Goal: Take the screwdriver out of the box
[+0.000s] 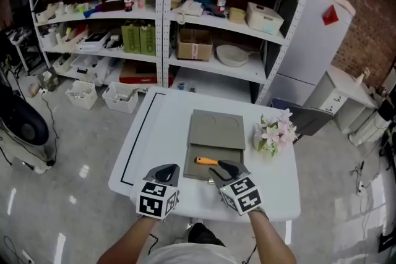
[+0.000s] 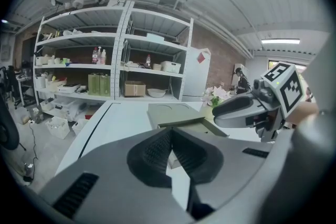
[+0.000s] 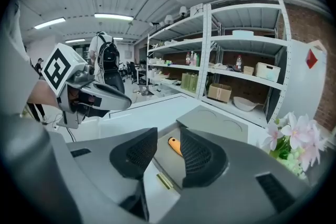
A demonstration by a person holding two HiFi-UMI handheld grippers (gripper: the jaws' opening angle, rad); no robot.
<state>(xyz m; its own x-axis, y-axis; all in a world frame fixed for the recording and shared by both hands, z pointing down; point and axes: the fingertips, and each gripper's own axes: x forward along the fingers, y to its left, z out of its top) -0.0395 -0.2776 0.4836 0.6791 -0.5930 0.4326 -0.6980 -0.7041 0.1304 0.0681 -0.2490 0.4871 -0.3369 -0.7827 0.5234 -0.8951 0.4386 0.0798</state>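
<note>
A flat grey box [image 1: 193,170] lies open on the white table [image 1: 154,133], its lid [image 1: 216,130] folded back. An orange-handled screwdriver [image 1: 206,161] lies inside, near the front. My right gripper [image 1: 224,168] hovers just to its right, over the box's front edge. In the right gripper view that gripper [image 3: 169,136] is open, and the orange handle [image 3: 174,145] shows through the gap, farther off. My left gripper [image 1: 167,171] is at the box's left front corner. In its own view the left gripper [image 2: 170,132] has its tips together with nothing held.
Pink artificial flowers [image 1: 273,132] stand at the table's right edge, beside the box. Metal shelves [image 1: 167,21] with boxes and bottles run behind the table. A white cabinet [image 1: 312,40] stands at the back right. A black line [image 1: 137,139] runs along the table's left side.
</note>
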